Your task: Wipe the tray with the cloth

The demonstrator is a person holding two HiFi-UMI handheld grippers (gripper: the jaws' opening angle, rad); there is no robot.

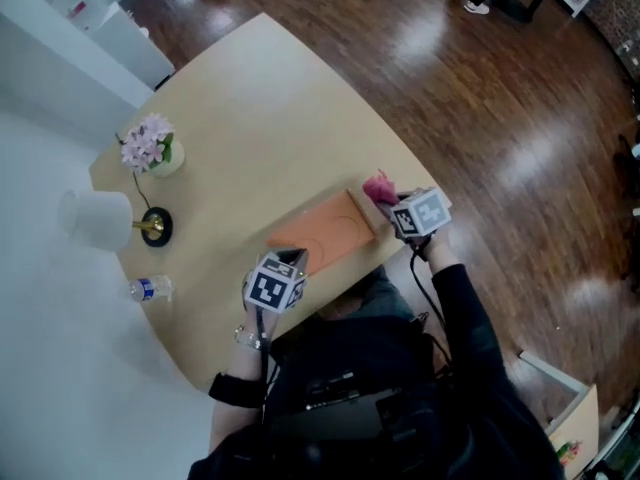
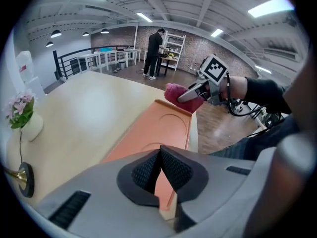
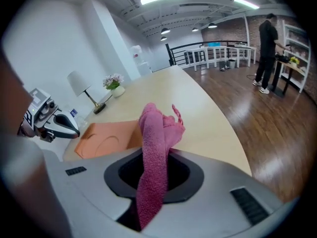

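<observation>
Cloth (image 3: 154, 133), pink and bunched, is clamped in the jaws of the right gripper (image 3: 154, 175), with loose folds standing past the tips. That hold leaves fabric free to drag over a surface. The gripper sits at the right end of the orange tray (image 2: 148, 138), which lies on the tabletop (image 1: 260, 118) close to its near edge. The left gripper (image 2: 159, 155) hovers over the tray's left end, jaws together with nothing between them, probably placed there to steady the tray against sliding. Wiping seems not yet begun, since the cloth is only at the rim.
</observation>
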